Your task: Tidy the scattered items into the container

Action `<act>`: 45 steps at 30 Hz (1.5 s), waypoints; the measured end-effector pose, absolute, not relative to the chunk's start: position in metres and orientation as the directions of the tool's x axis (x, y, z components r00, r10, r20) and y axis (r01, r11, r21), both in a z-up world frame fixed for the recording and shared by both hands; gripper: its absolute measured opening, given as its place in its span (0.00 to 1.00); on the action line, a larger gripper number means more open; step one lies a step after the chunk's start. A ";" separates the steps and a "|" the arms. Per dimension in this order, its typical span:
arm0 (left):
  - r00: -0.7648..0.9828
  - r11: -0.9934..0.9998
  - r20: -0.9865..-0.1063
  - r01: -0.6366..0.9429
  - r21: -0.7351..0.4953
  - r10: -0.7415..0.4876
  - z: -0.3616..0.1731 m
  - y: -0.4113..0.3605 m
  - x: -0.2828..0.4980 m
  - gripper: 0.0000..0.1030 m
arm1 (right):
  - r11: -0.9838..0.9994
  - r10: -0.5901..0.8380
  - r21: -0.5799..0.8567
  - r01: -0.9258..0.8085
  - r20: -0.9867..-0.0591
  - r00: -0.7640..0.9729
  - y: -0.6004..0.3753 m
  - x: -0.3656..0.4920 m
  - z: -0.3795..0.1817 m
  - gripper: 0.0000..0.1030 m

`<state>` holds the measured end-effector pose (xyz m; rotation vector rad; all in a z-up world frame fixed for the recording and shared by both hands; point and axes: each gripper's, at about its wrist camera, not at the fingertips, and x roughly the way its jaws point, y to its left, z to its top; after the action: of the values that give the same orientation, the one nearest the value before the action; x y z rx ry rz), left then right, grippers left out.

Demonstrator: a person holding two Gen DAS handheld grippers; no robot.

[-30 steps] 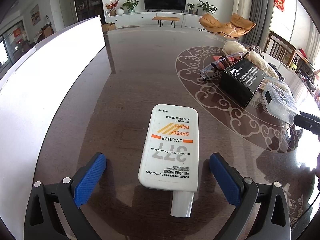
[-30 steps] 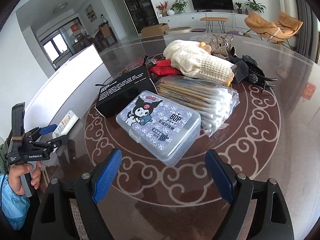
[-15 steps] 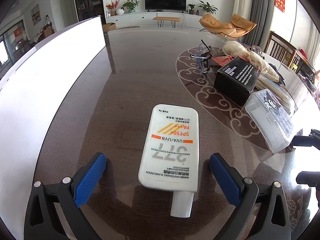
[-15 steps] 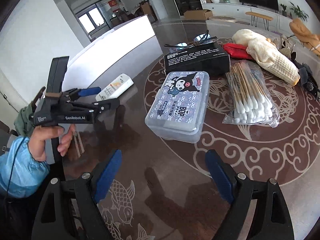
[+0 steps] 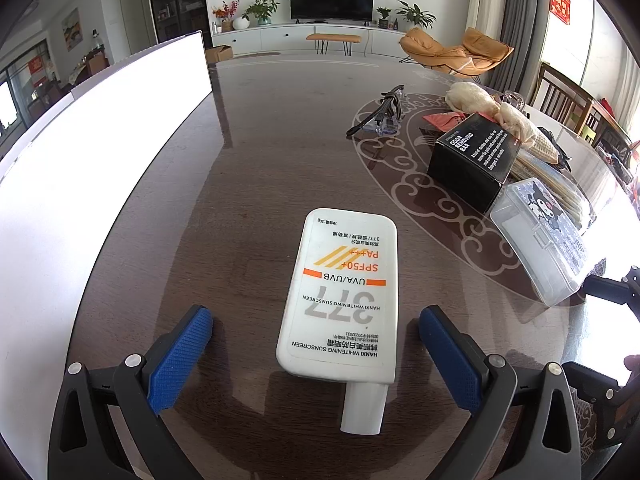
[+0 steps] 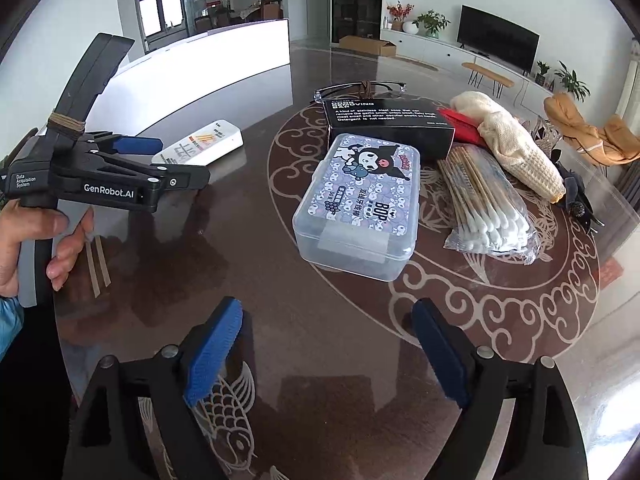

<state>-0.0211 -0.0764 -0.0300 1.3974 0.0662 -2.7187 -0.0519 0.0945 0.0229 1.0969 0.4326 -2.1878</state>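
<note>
The sunscreen tube (image 5: 340, 300) is lain flat on the dark table (image 5: 248, 168), framed between the spread, empty jaws of the left gripper (image 5: 316, 354); the right gripper (image 6: 326, 354) is likewise held released short of the clear plastic box (image 6: 360, 204); the pick-up step seems in hand, so a lowering and closing across the tube's width is judged next.

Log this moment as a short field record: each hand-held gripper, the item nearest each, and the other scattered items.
left hand-held gripper: open, straddling the sunscreen tube, not touching it
sunscreen tube: flat on the table, cap toward the camera
right hand-held gripper: open, empty, above the table
nearest ahead of right: clear cartoon-print box
others: black box, cotton swab pack, glasses, knit cloth
</note>
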 end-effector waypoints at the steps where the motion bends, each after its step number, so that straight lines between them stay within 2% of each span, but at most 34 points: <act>1: -0.579 -0.996 -0.813 0.095 0.000 -0.055 -0.030 -0.076 -0.021 1.00 | -0.738 -0.399 -0.006 0.675 -0.802 -0.443 0.095 -0.051 0.023 0.85; 18: -0.580 -0.995 -0.813 0.096 -0.001 -0.055 -0.030 -0.076 -0.021 1.00 | -0.736 -0.402 -0.005 0.677 -0.802 -0.442 0.071 -0.079 0.024 0.87; 30: -0.580 -0.995 -0.813 0.097 0.000 -0.057 -0.030 -0.076 -0.021 1.00 | -0.811 -0.348 -0.003 0.586 -0.802 -0.485 0.056 -0.124 0.025 0.87; 45: -0.580 -0.995 -0.813 0.099 0.000 -0.057 -0.030 -0.076 -0.021 1.00 | -0.810 -0.349 -0.002 0.586 -0.802 -0.485 0.054 -0.128 0.025 0.87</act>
<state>-0.0214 -0.0764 -0.0299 1.3951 0.0689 -2.7156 -0.1282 0.0545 0.0252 1.1468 0.3737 -2.2857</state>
